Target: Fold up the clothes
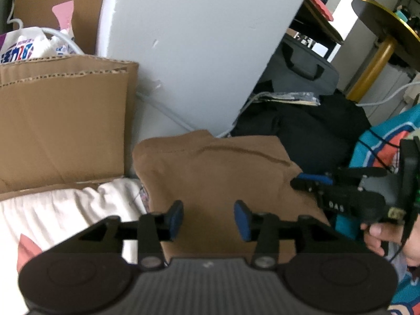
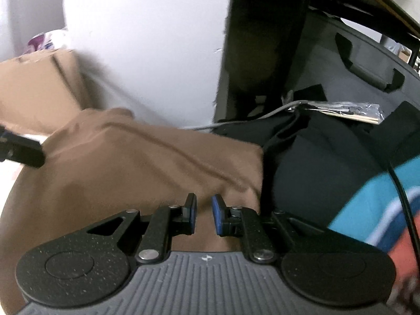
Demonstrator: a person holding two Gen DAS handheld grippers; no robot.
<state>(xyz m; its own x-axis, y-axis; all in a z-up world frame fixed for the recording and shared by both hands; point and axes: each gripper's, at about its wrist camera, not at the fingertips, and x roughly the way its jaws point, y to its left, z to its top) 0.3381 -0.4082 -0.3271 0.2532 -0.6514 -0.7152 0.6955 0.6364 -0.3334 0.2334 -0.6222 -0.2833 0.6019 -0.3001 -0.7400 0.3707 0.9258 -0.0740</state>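
Note:
A brown garment (image 1: 215,173) lies folded in a thick, roughly square bundle on a bed, with a seam line across its far part. My left gripper (image 1: 208,219) hovers over its near edge, open wide, with nothing between the blue pads. My right gripper (image 1: 299,181) comes in from the right at the bundle's right edge, held by a hand (image 1: 378,236). In the right wrist view the right gripper (image 2: 204,214) shows a narrow gap between its pads above the brown garment (image 2: 118,170). I cannot see any cloth pinched there. The left gripper's finger (image 2: 23,152) shows at the left.
A white cloth (image 1: 65,210) lies left of the bundle. A cardboard box (image 1: 60,120) stands behind it against a pale wall (image 1: 197,39). A black bag (image 1: 302,128) and a grey case (image 1: 302,65) sit to the far right. Teal and orange fabric (image 1: 380,141) lies on the right.

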